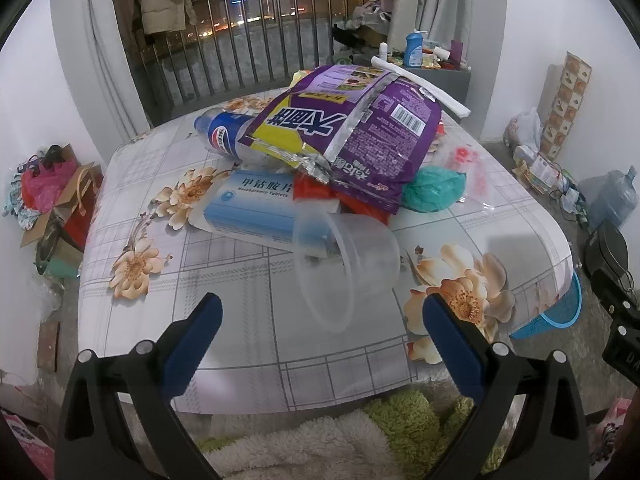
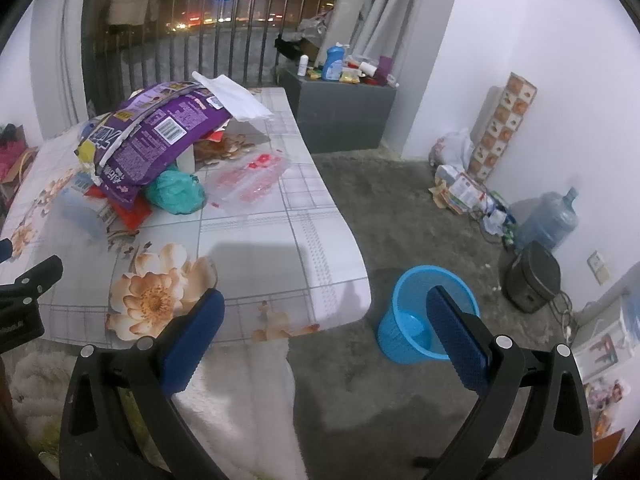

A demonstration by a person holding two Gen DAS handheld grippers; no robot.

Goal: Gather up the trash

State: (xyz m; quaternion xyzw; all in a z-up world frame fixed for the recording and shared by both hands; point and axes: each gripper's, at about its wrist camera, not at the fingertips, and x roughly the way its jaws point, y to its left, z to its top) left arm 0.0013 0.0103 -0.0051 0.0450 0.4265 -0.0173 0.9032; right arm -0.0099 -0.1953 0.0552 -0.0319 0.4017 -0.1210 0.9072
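A pile of trash lies on the flowered table (image 1: 248, 300): a clear plastic cup (image 1: 344, 264) on its side nearest me, a blue medicine box (image 1: 256, 208), a purple snack bag (image 1: 352, 136), a Pepsi bottle (image 1: 224, 132), a teal bag (image 1: 432, 188) and a clear red-printed wrapper (image 1: 468, 168). My left gripper (image 1: 320, 316) is open and empty, just short of the cup. My right gripper (image 2: 324, 312) is open and empty, over the table's right edge. A blue basket (image 2: 420, 316) stands on the floor beside the table; the purple bag (image 2: 152, 140) shows in this view too.
A grey cabinet (image 2: 340, 112) with bottles stands behind the table by the balcony railing. A water jug (image 2: 548, 220), a dark appliance (image 2: 532, 276) and bags line the right wall. Bags and boxes (image 1: 52, 200) sit on the floor at left.
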